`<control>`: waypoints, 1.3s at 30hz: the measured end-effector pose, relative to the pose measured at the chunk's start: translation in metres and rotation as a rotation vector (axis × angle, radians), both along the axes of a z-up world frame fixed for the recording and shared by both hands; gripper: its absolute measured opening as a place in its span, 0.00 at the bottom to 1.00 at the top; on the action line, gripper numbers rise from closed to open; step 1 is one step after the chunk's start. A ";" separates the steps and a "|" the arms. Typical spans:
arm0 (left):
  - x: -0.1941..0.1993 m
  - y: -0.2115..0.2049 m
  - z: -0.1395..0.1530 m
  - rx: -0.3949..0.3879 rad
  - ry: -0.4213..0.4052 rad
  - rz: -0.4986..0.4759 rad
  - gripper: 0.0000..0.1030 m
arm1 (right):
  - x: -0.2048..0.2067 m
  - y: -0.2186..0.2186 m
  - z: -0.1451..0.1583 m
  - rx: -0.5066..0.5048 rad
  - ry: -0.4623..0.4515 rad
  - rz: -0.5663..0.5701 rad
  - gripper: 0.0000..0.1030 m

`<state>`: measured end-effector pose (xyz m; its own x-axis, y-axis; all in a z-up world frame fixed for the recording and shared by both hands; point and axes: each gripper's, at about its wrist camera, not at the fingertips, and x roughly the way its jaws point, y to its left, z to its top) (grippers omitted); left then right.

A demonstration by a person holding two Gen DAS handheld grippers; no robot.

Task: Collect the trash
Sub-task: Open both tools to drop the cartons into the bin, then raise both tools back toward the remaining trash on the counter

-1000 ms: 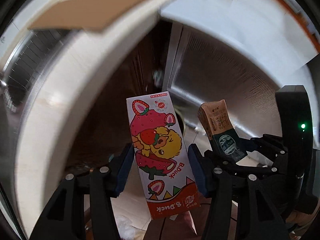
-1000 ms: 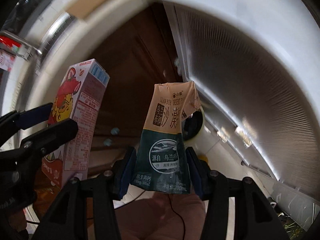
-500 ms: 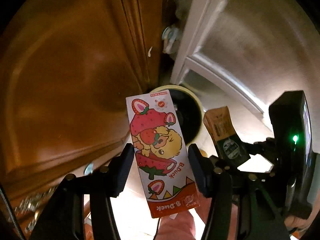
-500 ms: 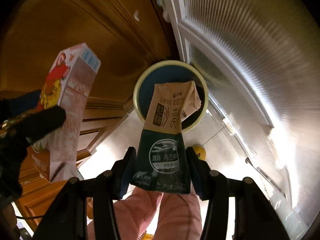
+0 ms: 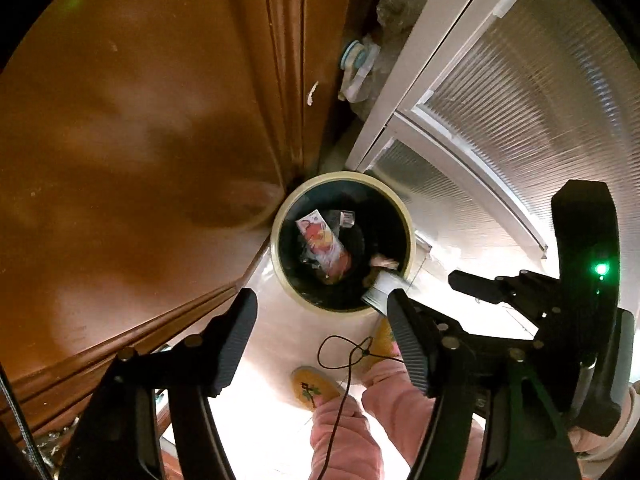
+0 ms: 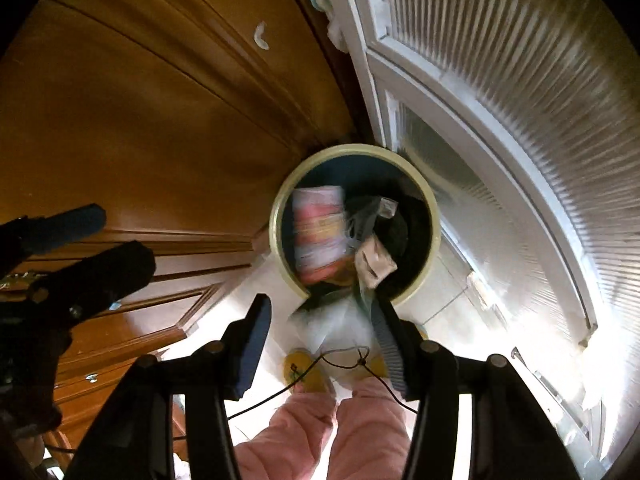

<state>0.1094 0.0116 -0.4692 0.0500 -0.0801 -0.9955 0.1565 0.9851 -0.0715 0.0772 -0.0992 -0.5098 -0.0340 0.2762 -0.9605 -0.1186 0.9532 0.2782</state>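
A round cream-rimmed trash bin [image 5: 404, 216] stands on the floor below both grippers; it also shows in the right wrist view [image 6: 280, 204]. The strawberry drink carton [image 5: 322, 242] lies inside it, blurred in the right wrist view [image 6: 318, 236]. The brown and green milk pouch [image 6: 374, 262] is in the air at the bin's mouth, its base at the bin's edge in the left wrist view [image 5: 382, 284]. My left gripper [image 5: 320, 332] is open and empty above the bin. My right gripper [image 6: 320, 332] is open and empty too.
A brown wooden cabinet [image 5: 140, 140] rises left of the bin. A white-framed ribbed glass door [image 5: 520, 100] stands on the right. The person's pink trousers [image 6: 320, 432] and yellow slippers [image 5: 312, 388] are under the grippers. A thin black cable [image 5: 352, 356] hangs there.
Both grippers have opened over the bin. The strawberry carton has dropped into the bin. The milk pouch has left the right gripper and is falling in.
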 end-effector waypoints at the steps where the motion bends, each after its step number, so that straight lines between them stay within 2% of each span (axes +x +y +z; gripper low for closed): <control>1: -0.001 -0.001 0.001 0.005 0.000 -0.003 0.64 | 0.000 0.000 0.001 -0.003 0.000 -0.001 0.52; 7: -0.007 -0.005 0.016 0.017 -0.017 -0.025 0.64 | -0.005 -0.006 0.018 -0.006 0.008 -0.045 0.52; 13: -0.024 -0.004 0.049 0.015 -0.020 -0.039 0.64 | -0.015 -0.014 0.038 -0.012 0.016 -0.067 0.52; 23: -0.058 -0.001 0.113 0.036 -0.046 -0.099 0.64 | -0.046 -0.020 0.091 -0.014 0.042 -0.093 0.52; 32: -0.089 0.004 0.173 0.010 -0.087 -0.149 0.64 | -0.065 -0.014 0.159 -0.005 0.010 -0.076 0.52; 39: -0.104 0.010 0.234 0.001 -0.209 -0.211 0.64 | -0.071 -0.002 0.220 0.002 -0.057 -0.059 0.52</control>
